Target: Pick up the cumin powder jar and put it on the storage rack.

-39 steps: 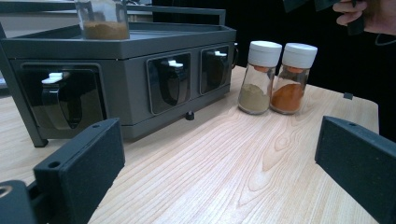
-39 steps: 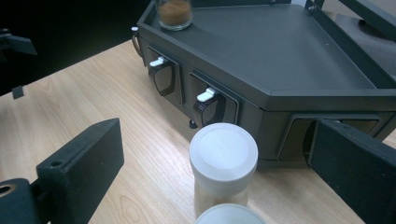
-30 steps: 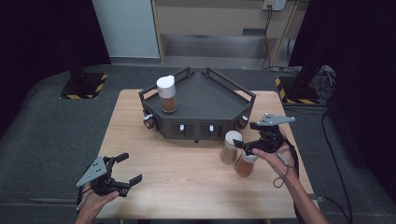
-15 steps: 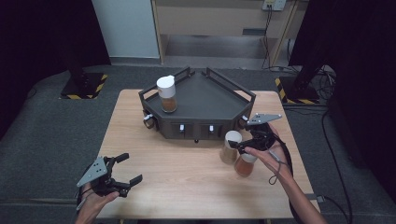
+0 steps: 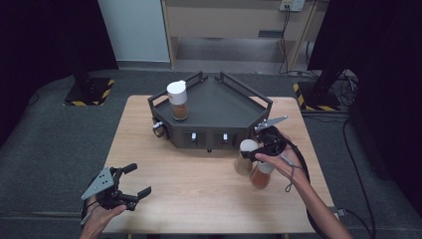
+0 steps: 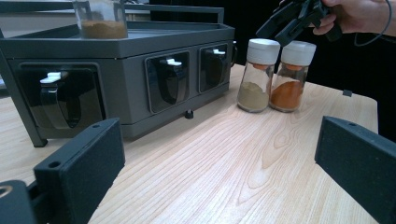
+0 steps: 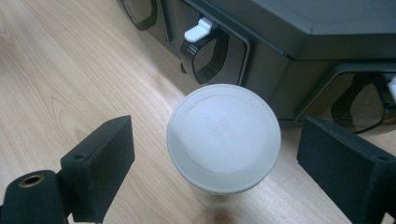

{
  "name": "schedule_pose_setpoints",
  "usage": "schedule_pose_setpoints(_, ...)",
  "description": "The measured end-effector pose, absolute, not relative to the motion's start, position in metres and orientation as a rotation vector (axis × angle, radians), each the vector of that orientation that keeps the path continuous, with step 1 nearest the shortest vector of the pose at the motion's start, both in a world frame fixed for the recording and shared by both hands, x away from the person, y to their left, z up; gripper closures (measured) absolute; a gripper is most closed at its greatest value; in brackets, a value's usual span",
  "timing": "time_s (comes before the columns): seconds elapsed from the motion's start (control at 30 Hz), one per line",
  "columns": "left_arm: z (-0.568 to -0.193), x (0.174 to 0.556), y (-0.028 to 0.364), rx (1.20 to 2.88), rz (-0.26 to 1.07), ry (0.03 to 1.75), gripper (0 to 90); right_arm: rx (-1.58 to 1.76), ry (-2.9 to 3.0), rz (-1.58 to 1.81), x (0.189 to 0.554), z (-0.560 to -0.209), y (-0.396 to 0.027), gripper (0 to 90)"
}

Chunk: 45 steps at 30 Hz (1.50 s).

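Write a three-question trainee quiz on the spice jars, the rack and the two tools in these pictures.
1. How many jars stand on the table beside the rack?
2. True or false: the right tool is above the tan-spice jar, jaws not touching it.
3. What does the left tool hold?

Key:
1. Two: the tan-spice jar and the orange-spice jar; a third jar is on the rack.
2. True.
3. Nothing; its jaws are open.

The right gripper (image 5: 255, 154) covers part of the orange spice jar (image 5: 261, 174) from above, and the rack jar (image 6: 100, 18) loses its lid at the top edge.
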<state>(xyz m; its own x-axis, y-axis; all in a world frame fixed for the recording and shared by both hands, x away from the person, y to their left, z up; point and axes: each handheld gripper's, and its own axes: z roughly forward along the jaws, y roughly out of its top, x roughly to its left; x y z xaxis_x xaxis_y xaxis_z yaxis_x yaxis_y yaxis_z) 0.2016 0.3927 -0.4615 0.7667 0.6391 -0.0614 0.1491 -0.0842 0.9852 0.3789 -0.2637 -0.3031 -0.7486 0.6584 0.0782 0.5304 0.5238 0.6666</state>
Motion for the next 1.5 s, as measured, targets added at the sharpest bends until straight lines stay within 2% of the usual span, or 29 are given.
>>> schedule_pose_setpoints(0.4,-0.461,0.202,0.392,1.638,0.454,0.635,0.2,1.041,2.629,0.945,0.392,-0.304,-0.253,22.4)
schedule_pose_setpoints(0.67,-0.461,0.202,0.393,1.639,0.454,0.635,0.3,1.038,2.651,0.894,0.397,-0.301,-0.245,32.7)
schedule_pose_setpoints(0.97,-0.461,0.202,0.393,1.641,0.453,0.634,0.3,0.998,2.655,0.823,0.395,-0.294,-0.235,34.0)
schedule_pose_setpoints(1.5,-0.461,0.203,0.392,1.641,0.447,0.636,0.2,0.983,2.668,0.865,0.401,-0.291,-0.243,34.2)
